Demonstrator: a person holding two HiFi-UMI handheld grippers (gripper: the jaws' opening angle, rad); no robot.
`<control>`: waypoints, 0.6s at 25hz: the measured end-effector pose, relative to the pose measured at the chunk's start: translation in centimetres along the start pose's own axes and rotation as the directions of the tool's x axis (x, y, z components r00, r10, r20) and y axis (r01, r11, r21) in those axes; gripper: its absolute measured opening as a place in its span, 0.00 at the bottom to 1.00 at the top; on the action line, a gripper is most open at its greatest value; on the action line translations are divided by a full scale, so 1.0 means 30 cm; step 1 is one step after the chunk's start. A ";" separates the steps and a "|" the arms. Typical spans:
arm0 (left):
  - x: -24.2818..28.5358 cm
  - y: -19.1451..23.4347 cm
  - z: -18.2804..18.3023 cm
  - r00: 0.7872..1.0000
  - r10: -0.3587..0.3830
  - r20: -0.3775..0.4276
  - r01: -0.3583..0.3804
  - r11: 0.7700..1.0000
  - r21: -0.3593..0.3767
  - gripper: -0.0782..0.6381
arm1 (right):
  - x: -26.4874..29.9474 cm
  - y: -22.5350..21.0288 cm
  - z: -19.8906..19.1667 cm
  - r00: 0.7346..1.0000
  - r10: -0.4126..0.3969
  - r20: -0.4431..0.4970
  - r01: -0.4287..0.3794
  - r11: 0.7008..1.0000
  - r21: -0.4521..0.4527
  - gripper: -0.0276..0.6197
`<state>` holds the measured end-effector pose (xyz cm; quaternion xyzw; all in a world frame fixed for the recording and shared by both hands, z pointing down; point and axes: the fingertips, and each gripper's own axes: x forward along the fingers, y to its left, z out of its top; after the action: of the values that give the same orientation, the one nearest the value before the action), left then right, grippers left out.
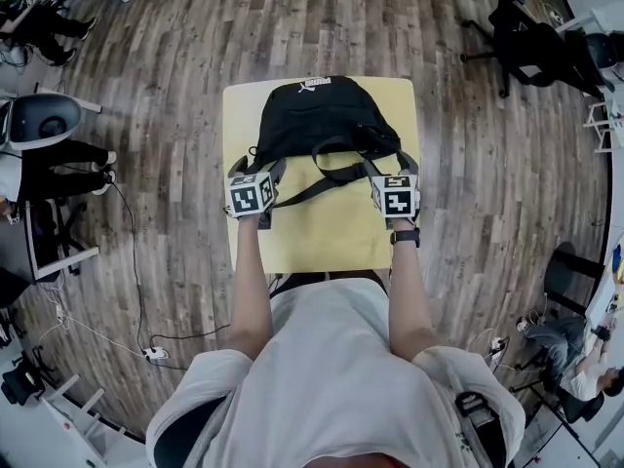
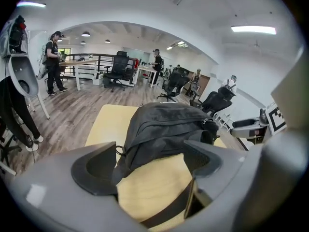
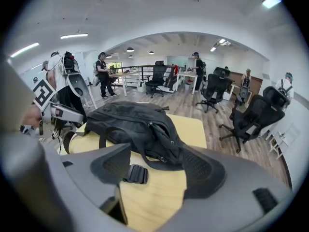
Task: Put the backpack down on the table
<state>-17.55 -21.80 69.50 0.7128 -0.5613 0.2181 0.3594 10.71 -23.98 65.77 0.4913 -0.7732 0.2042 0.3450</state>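
Two forearms lead to my two grippers, left and right, just short of one backpack lying on one table. Left gripper view: jaws wide and empty, backpack just ahead. Right gripper view: jaws wide too, gripping nothing, with one buckle on the table between them.

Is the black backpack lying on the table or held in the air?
On the table: the black backpack lies flat on the yellow table, its straps slack across the surface.

A pale yellow square table stands on the wood-plank floor. A black backpack lies flat on its far half, with its straps trailing toward the near edge.
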 end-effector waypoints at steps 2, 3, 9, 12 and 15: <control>-0.025 -0.026 0.030 0.999 -0.019 0.033 0.019 1.000 0.010 0.69 | -0.028 0.022 0.041 0.999 -0.003 0.043 0.004 1.000 -0.012 0.50; -0.038 -0.041 0.045 0.998 -0.029 0.052 0.029 0.999 0.016 0.69 | -0.042 0.033 0.060 0.998 -0.004 0.064 0.005 1.000 -0.013 0.50; -0.136 -0.168 0.163 0.984 -0.079 0.157 0.054 0.986 0.159 0.69 | -0.143 0.106 0.201 0.976 0.044 0.213 -0.058 0.996 0.062 0.50; -0.203 -0.232 0.255 0.971 -0.129 0.201 0.086 0.974 0.210 0.68 | -0.214 0.139 0.312 0.948 0.043 0.314 -0.062 0.997 0.050 0.50; -0.304 -0.275 0.371 0.940 -0.160 0.300 0.093 0.970 0.223 0.62 | -0.302 0.163 0.419 0.917 0.028 0.398 -0.042 0.999 0.027 0.50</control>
<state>-13.19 -23.46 53.57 0.8066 -0.5388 0.1345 0.2026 4.66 -24.49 50.70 0.5147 -0.8321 0.1198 0.1683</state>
